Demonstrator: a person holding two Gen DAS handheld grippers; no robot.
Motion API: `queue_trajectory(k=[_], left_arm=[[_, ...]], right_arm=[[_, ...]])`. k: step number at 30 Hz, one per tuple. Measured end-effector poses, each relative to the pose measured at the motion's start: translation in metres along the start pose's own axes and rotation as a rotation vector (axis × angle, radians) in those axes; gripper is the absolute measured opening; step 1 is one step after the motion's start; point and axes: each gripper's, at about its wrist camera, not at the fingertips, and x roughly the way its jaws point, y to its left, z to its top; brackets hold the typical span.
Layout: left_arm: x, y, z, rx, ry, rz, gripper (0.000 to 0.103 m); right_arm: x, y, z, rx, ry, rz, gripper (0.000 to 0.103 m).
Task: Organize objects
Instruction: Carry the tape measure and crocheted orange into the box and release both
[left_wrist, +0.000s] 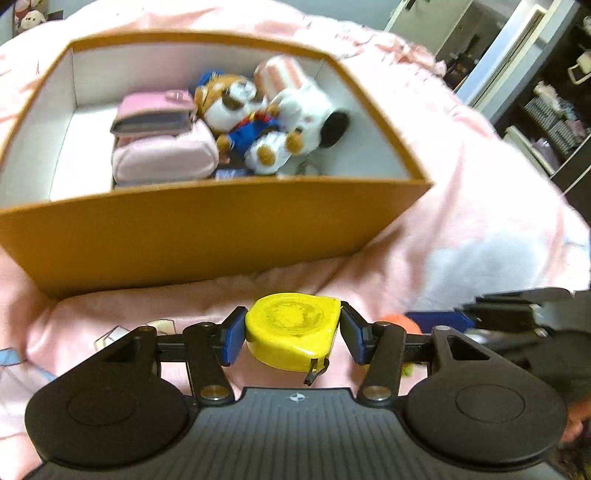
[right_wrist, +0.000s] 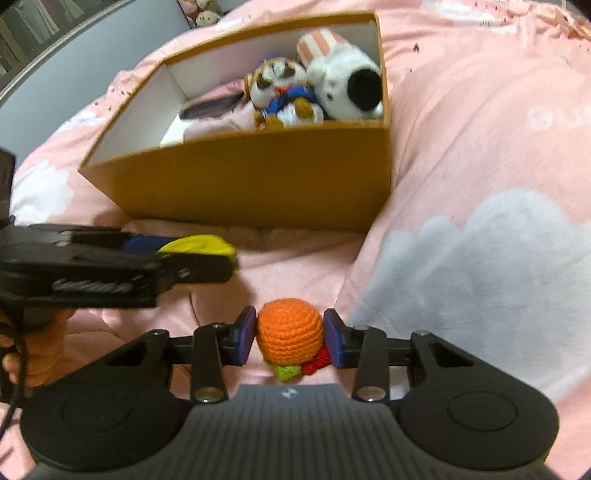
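Note:
My left gripper (left_wrist: 293, 314) is shut on a yellow tape measure (left_wrist: 291, 332), its blue pads pressed to both sides. From the right wrist view, the tape measure (right_wrist: 201, 243) hangs above the bed in front of the orange cardboard box (right_wrist: 258, 177). My right gripper (right_wrist: 290, 315) is shut on a crocheted burger (right_wrist: 289, 332) with an orange bun, red and green layers below. The burger rests low over the pink bedding. The box (left_wrist: 207, 229) holds a plush dog (left_wrist: 240, 107), a white plush (left_wrist: 314, 107) and pink pouches (left_wrist: 162, 155).
Pink bedding (right_wrist: 461, 110) with a white cloud print (right_wrist: 480, 266) covers the bed around the box. A hand (right_wrist: 40, 350) grips the left tool's handle. Shelves and drawers (left_wrist: 546, 122) stand past the bed's right edge. Plush toys (right_wrist: 205, 14) sit far behind.

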Motion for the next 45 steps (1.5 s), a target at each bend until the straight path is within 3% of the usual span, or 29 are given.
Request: queue_trajectory(k=[4,9,14,20,28,36,45], left_arm=[[-0.029,-0.008,0.013,0.012,-0.087,-0.042,0.062],[-0.046,-0.028,0.054,-0.009,-0.245,-0.083,0.062],[-0.030,-0.029,0.087,-0.068,-0.316,-0.061,0.062],[0.001,-0.011,0.097,-0.169,-0.254,-0.061,0.062],[0.034,-0.002,0.102,-0.170,-0.146,-0.031,0.062],[0.054,-0.005,0.102,-0.141,-0.087,0.013,0.062],[0.065,-0.009,0.103,-0.129,-0.061,-0.002,0.062]], right_arm=[[-0.031,0.003,0.009,-0.037,-0.094,0.001,0.041],[-0.070,0.014,0.031,-0.153,-0.245,-0.029,0.041],[-0.078,0.026,0.056,-0.314,-0.320,-0.083,0.041],[-0.042,0.034,0.082,-0.464,-0.275,-0.139,0.041],[0.006,0.036,0.099,-0.565,-0.112,-0.152,0.041],[0.026,0.025,0.110,-0.543,-0.025,-0.168,0.042],[0.024,0.022,0.111,-0.553,-0.021,-0.186,0.045]])
